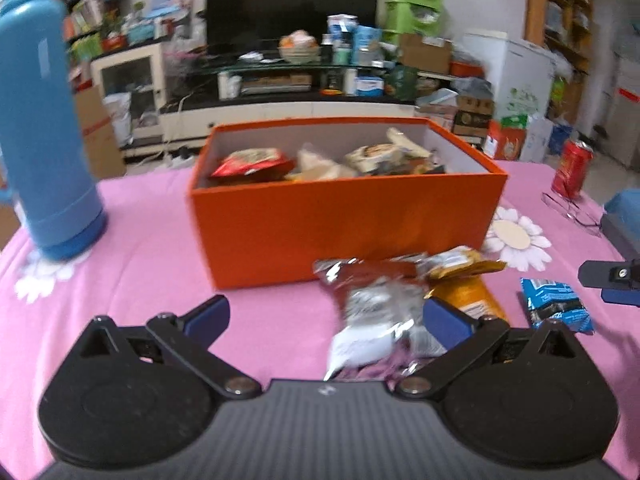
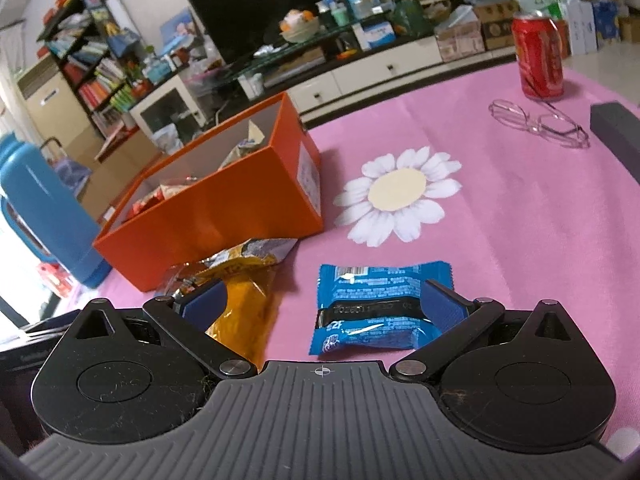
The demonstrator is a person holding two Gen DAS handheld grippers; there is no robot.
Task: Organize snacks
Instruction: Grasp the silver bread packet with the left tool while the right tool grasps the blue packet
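Note:
An orange box with several snack packets inside stands on the pink tablecloth; it also shows in the right wrist view. My left gripper is open, low over the table, with a brown and silver packet between its fingers, close to the right pad. An orange-yellow packet lies just right of it. My right gripper is open over a blue packet, its right pad at the packet's edge. The orange-yellow packet lies by its left finger.
A tall blue thermos stands at the left. A red soda can, a pair of glasses and a dark case sit at the right. The tip of the right gripper shows in the left wrist view.

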